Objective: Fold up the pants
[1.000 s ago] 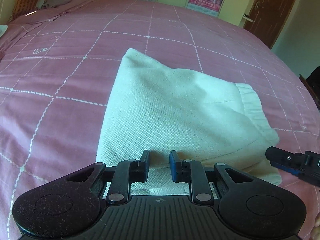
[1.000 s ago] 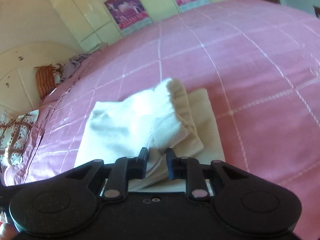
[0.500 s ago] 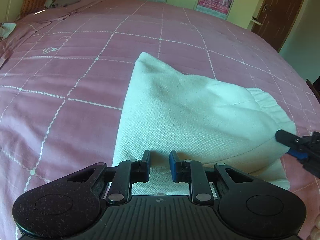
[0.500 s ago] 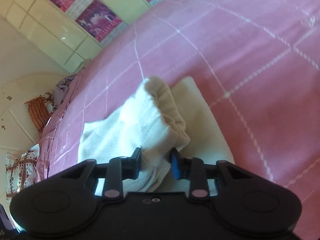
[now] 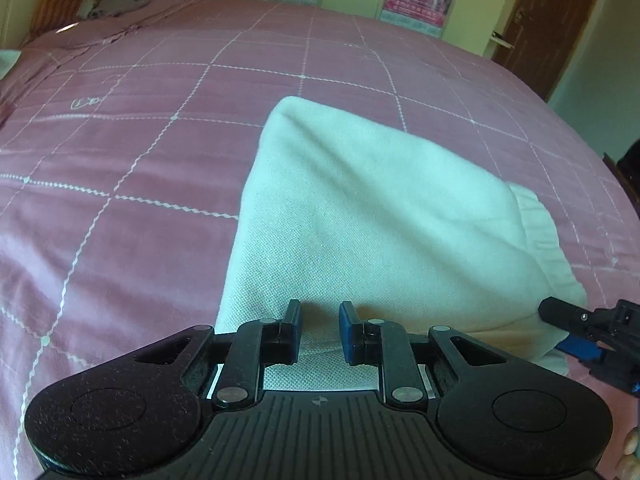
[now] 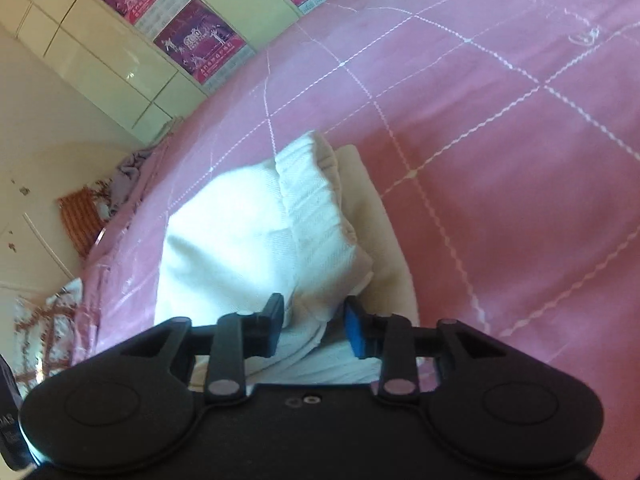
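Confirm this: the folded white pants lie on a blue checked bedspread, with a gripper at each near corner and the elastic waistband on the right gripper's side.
One detail is wrong: the bedspread is pink with white grid lines, not blue, as the left wrist view shows. The rest stands: the pants lie folded on it, the left gripper and right gripper at the near corners, the waistband on the right gripper's side.

You have the cream-white pants (image 5: 372, 216) folded into a thick bundle on the pink bed, gathered waistband at the right edge, near edge lifted off the layer below
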A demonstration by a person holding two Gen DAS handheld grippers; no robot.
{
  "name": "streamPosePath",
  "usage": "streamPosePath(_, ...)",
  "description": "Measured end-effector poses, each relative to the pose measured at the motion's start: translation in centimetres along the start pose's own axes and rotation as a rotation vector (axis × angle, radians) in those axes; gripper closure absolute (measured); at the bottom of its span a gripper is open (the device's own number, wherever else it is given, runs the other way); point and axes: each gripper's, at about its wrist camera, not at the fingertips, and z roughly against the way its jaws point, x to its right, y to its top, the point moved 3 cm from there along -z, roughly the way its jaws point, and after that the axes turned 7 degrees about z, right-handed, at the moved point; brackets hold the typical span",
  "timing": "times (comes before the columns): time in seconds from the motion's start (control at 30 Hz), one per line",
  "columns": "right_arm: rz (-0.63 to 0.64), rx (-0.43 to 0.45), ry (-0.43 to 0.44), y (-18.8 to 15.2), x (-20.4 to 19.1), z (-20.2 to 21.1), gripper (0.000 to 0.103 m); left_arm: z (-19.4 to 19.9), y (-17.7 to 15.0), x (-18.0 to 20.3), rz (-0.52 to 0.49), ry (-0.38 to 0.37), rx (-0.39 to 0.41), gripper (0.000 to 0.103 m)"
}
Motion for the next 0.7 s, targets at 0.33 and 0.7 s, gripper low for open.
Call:
streamPosePath(0.33,0.004,0.042,-0.033,0.4,-1.3,0.8,0.069,-0.2,-0.1,0.0,-0.044,0.020,-0.003,0.082)
streamPosePath(0.7,0.131,0.132,0.080,3.7,-5.2,0.0,0.084,0.3,0.5,-0.6,0.006,0.044,0.032,0.082)
